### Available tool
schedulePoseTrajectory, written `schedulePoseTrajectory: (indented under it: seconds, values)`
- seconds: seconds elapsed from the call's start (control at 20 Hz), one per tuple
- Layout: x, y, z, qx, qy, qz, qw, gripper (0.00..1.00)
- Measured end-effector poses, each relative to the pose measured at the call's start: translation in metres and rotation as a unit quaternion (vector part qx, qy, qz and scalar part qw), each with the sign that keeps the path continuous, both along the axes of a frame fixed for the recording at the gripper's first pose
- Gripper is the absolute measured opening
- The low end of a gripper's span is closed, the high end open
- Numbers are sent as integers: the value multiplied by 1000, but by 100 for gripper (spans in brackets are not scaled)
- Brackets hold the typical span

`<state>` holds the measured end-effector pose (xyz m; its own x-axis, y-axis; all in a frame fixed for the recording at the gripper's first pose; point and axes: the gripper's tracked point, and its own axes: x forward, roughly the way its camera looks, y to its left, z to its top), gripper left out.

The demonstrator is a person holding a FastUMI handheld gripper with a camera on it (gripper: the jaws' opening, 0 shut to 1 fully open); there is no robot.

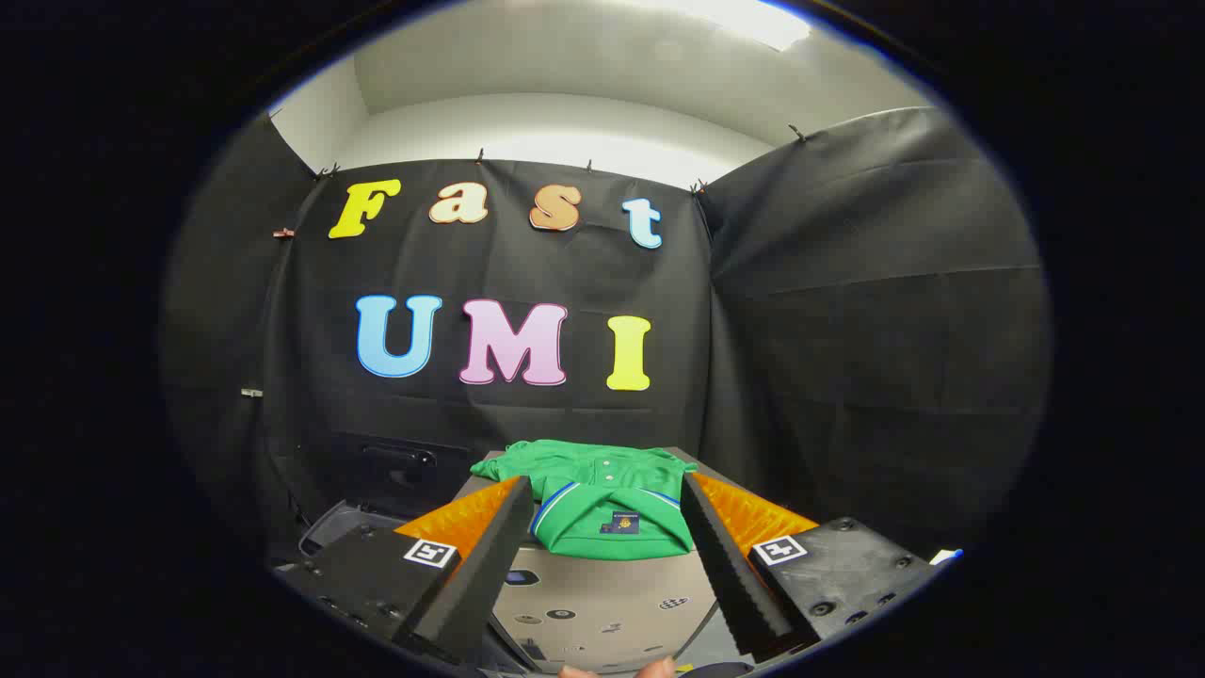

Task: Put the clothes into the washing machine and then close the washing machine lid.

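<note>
Here we are, looking along the gripper [602, 490], and its two fingers are spread wide apart, pinching nothing at all. Lying in the gap between the fingertips, low in the middle of the frame, is a folded green shirt [598, 494] with a blue-and-white trimmed collar and a small dark label at the neck. The near edge of the shirt sits just ahead of the tips, and neither finger touches it. The shirt rests on a flat pale surface [602, 603] that runs down toward the bottom centre of the frame, with a few small dark marks on it; whether that surface is the washing machine's top, I cannot tell. To the lower left, behind the left finger, a dark boxy thing [400, 466] with a handle-like bar stands against the black cloth, and a grey rim [329, 527] shows just below it. At the very bottom centre, fingertips of a person's hand [617, 670] peek in. Black cloth [847, 330] hangs all round, with a white wall [565, 104] and a bright ceiling light [744, 19] at the top of the frame.
</note>
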<state>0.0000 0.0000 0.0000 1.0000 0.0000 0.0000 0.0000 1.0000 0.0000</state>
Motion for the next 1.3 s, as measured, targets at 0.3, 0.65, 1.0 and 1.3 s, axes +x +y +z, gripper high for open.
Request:
schedulePoseTrajectory:
  seconds: [0.3,0.65,1.0,1.3]
  values:
    - [6,-2,-11,-1,16,-7,1000,98]
    - [9,1,-15,1,23,-3,1000,98]
    - [21,2,-15,-5,31,0,1000,98]
    - [71,10,-5,-13,61,25,998,98]
